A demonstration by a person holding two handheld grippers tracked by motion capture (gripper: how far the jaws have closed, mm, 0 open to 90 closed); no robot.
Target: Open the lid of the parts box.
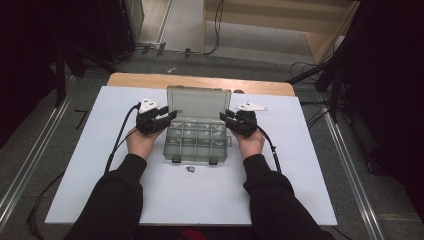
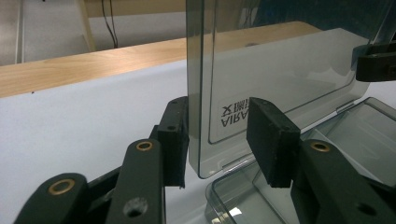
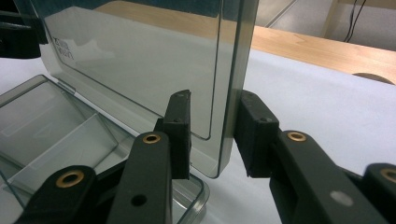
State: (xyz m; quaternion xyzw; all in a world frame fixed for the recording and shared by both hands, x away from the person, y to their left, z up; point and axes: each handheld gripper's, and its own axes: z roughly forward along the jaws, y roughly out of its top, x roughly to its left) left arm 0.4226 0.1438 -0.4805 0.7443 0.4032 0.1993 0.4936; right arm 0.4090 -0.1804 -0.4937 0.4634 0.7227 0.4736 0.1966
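A clear grey compartment box [image 1: 195,137] lies open on the white table, its lid [image 1: 199,102] standing upright at the back. My left gripper [image 1: 170,116] straddles the lid's left edge and my right gripper [image 1: 225,116] its right edge. In the left gripper view the lid [image 2: 280,79] stands between the jaws of the left gripper [image 2: 215,140]: one pad [image 2: 175,140] lies against it, the other is apart. In the right gripper view, the right gripper [image 3: 212,135] has one pad [image 3: 252,135] beside the lid's rim [image 3: 236,93], with a gap on the inner side. Both are open.
A small dark piece [image 1: 190,169] lies on the white tabletop [image 1: 300,175] just in front of the box. The table's wooden far edge [image 1: 200,81] runs behind the lid. Cables and dark stands are on the floor beyond.
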